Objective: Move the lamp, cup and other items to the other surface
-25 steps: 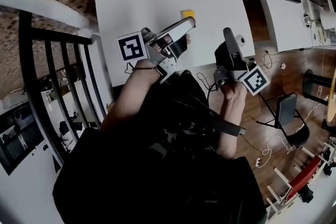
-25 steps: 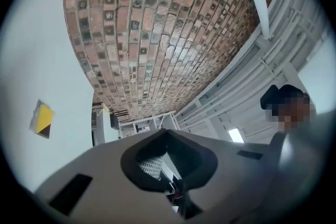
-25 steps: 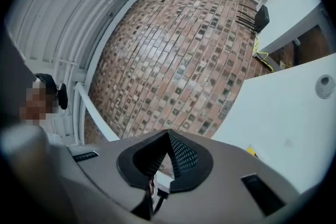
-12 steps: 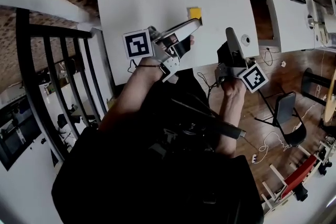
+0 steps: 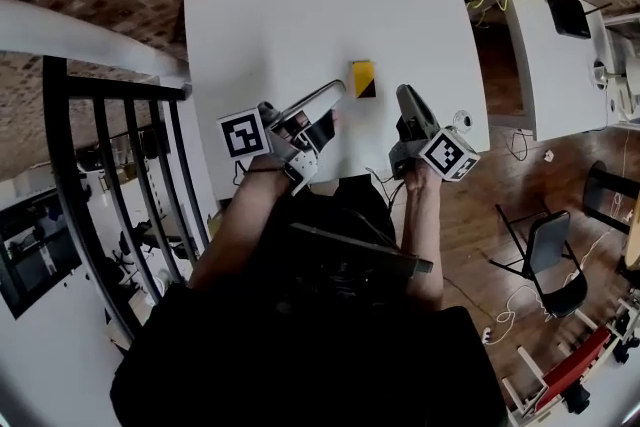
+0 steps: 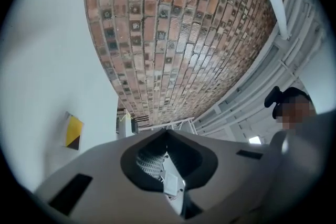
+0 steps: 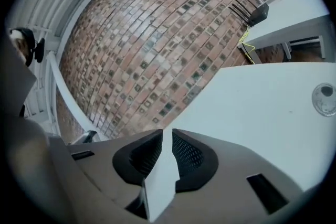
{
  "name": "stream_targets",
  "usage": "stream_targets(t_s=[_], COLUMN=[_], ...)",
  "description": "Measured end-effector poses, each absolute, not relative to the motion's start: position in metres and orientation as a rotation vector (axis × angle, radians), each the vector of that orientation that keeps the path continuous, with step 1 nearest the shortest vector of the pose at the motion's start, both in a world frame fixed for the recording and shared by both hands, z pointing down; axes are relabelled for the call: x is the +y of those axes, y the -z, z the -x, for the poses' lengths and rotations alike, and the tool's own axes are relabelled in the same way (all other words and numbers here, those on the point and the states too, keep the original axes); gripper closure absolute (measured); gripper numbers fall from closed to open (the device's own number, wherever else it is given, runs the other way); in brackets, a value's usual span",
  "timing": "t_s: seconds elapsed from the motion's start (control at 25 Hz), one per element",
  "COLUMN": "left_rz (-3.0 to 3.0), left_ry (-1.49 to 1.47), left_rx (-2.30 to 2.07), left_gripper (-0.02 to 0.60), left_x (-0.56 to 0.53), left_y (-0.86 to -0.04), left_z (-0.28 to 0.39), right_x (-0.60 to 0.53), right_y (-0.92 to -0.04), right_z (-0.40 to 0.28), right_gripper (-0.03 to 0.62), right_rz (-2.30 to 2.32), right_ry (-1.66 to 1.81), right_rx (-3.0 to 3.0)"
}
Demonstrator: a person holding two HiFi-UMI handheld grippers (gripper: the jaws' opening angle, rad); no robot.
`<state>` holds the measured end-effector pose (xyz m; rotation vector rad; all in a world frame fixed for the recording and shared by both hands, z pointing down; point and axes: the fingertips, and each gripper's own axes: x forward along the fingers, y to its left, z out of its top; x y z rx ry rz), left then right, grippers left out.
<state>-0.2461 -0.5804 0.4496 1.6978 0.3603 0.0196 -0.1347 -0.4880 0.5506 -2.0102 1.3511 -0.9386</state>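
Note:
A small yellow-and-black block [image 5: 362, 78] lies on the white table [image 5: 300, 5], near its front edge. In the left gripper view the block [image 6: 73, 131] sits to the left, ahead of the jaws. My left gripper [image 5: 338, 89] hovers just left of the block with its jaws shut [image 6: 168, 132] and nothing visibly held. My right gripper [image 5: 405, 95] is just right of the block. Its jaws [image 7: 163, 135] have just been opening to a narrow slit, with nothing between them; only the table [image 7: 262, 107] shows through. No lamp or cup is in view.
A round white insert [image 5: 461, 120] sits in the table's front right corner [image 7: 324, 98]. A black railing [image 5: 100, 165] stands to the left. A second white table [image 5: 560, 65] with a black device [image 5: 563, 10] stands to the right, and a chair [image 5: 550, 215] below it. A brick wall lies behind.
Both grippers have dropped lower over the table's front edge. The right gripper has moved left, closer to the yellow-and-black block.

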Motion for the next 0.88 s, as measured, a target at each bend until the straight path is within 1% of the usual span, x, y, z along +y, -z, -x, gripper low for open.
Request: stream_targets(t_s=[0.08, 0.32, 0.6, 0.88], left_rz=[-1.696, -1.712, -1.717, -1.733], left_ry=[-0.033, -0.07, -0.085, -0.072], left_rx=[0.34, 0.309, 0.284, 0.24], left_gripper=[0.578, 0.578, 0.578, 0.578], left_x=[-0.579, -0.577, -0.582, -0.597], left_y=[-0.455, -0.465, -0.471, -0.473], left_z=[0.241, 0.235, 0.236, 0.248], right_x=[-0.489, -0.501, -0.523, -0.54], right_y=[-0.569, -0.615, -0.658, -0.689], right_z=[0.131, 0.135, 0.149, 0.154], right_gripper=[0.488, 0.348, 0.247, 0.24], right_rz=[2.062, 2.212, 2.315, 2.551], right_ry=[0.986, 1.12, 1.235, 1.256], right_rx=[1.382, 1.484, 1.606, 1.733])
